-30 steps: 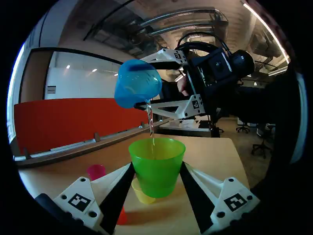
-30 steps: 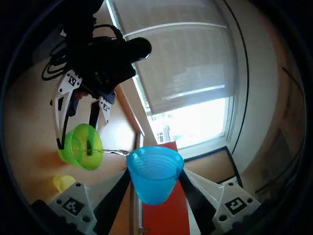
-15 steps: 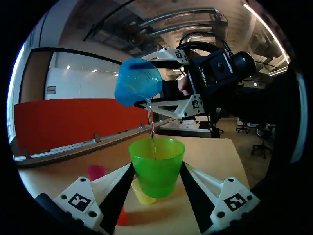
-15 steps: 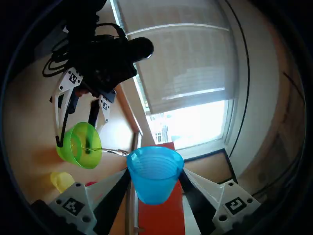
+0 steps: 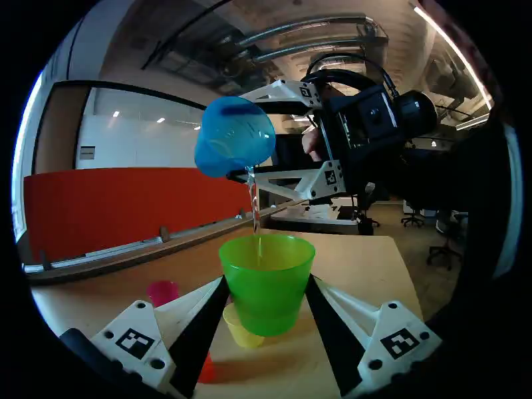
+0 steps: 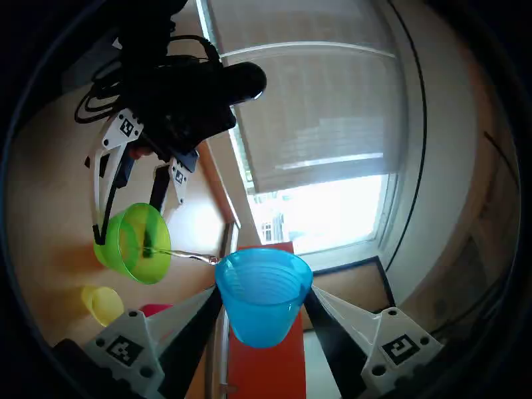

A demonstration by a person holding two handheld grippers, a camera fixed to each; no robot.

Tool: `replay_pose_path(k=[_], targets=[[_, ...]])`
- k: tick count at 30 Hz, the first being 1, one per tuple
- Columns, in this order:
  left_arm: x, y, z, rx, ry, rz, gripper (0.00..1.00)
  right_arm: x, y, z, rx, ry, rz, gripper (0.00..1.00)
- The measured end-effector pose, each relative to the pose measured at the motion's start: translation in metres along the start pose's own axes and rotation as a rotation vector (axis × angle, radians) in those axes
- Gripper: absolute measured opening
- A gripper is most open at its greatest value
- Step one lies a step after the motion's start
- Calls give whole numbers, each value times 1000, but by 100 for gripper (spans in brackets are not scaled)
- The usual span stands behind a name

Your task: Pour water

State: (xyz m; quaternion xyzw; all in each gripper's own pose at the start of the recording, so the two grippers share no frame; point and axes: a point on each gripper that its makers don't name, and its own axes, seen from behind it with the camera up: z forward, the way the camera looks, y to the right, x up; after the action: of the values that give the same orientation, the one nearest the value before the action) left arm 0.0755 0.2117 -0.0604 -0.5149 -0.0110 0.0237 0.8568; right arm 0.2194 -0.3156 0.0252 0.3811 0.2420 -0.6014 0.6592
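My left gripper (image 5: 266,292) is shut on a green cup (image 5: 266,282), held upright above the wooden table (image 5: 359,259). Above it my right gripper (image 5: 256,139) holds a blue cup (image 5: 231,137) tipped on its side, and a thin stream of water (image 5: 255,206) falls from the rim into the green cup. In the right gripper view, my right gripper (image 6: 263,302) is shut on the blue cup (image 6: 263,302), the stream (image 6: 186,255) runs to the green cup (image 6: 133,244), and the left gripper (image 6: 130,229) grips that cup.
A yellow cup (image 5: 241,327), a pink cup (image 5: 163,291) and a red cup (image 5: 206,369) stand on the table below. An orange partition (image 5: 120,206) runs along the table's far edge. The yellow cup (image 6: 101,303) also appears beside a bright window (image 6: 319,206).
The blue cup has tipped slightly further and the water keeps streaming into the green cup. Both grippers have stayed nearly where they were.
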Motion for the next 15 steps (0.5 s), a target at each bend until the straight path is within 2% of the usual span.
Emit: replay_pose_path(k=[15], targets=[[-2,-1,-1,3,0,-1,80,0,1,2,-1,-7,-44,88]])
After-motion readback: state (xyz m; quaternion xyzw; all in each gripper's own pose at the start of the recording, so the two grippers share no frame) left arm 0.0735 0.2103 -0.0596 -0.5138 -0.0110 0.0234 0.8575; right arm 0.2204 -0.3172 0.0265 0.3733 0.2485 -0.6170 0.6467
